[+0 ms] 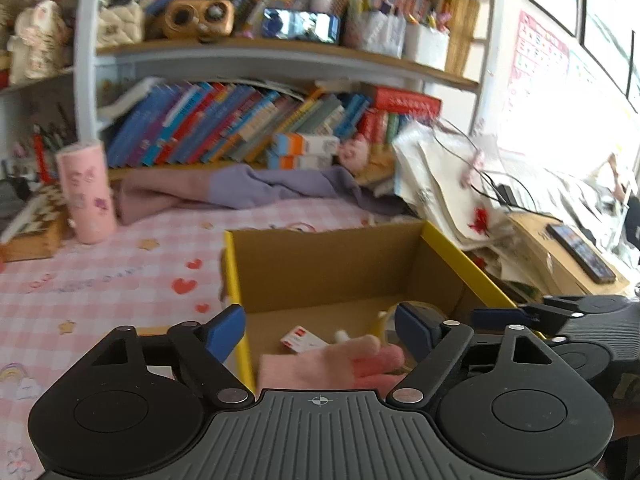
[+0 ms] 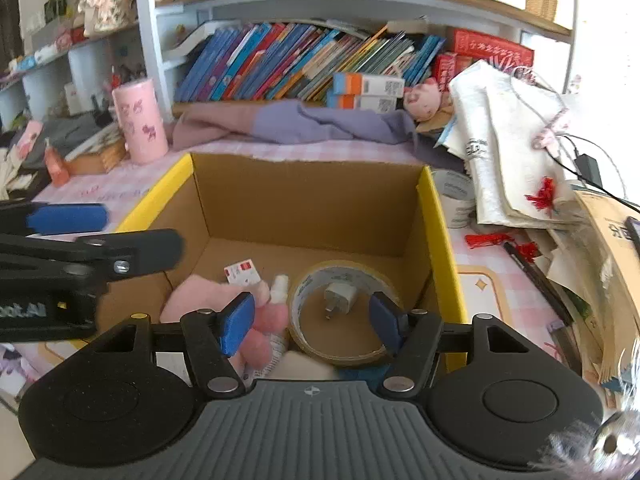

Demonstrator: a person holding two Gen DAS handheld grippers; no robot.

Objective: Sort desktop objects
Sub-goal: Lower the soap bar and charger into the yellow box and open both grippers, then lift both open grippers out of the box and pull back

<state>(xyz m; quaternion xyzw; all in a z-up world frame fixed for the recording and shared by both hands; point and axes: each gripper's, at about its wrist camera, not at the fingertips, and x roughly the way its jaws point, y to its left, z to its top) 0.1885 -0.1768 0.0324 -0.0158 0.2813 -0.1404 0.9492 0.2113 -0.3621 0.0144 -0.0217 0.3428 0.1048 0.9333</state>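
Nearest the cameras, over the open cardboard box with yellow edges (image 2: 434,216), both grippers stand with jaws parted and nothing between them. The left gripper (image 1: 320,334) is spread wide above the box's near-left corner; the right gripper (image 2: 312,320) is about half open above the box floor. Neither pad touches anything, so each appears to have let its load go.

Inside the box lie the sorted things: one pink knitted glove (image 2: 208,296), one small white spray bottle (image 2: 279,286) just beside it, one small white card with a red mark (image 2: 241,273), one roll of clear packing tape (image 2: 340,312) lying flat, and one white plug adapter (image 2: 339,297) sitting inside the roll's ring. That makes five items, one of each.

The step in hand looks like a release and withdrawal. To do it well, both grippers should lift straight up and clear the yellow walls before swinging outward, keeping the jaws open so no pad snags the glove's wool or nudges the tape roll.

Beyond the box, on the pink checked bench (image 1: 120,280), stand one pink cylindrical tumbler (image 2: 140,120) to the left and one folded pink-and-lilac cloth (image 2: 300,124) behind. To the right sits one heap of white papers (image 2: 508,160). Farthest back, one row of leaning books (image 2: 300,64) fills the shelf.
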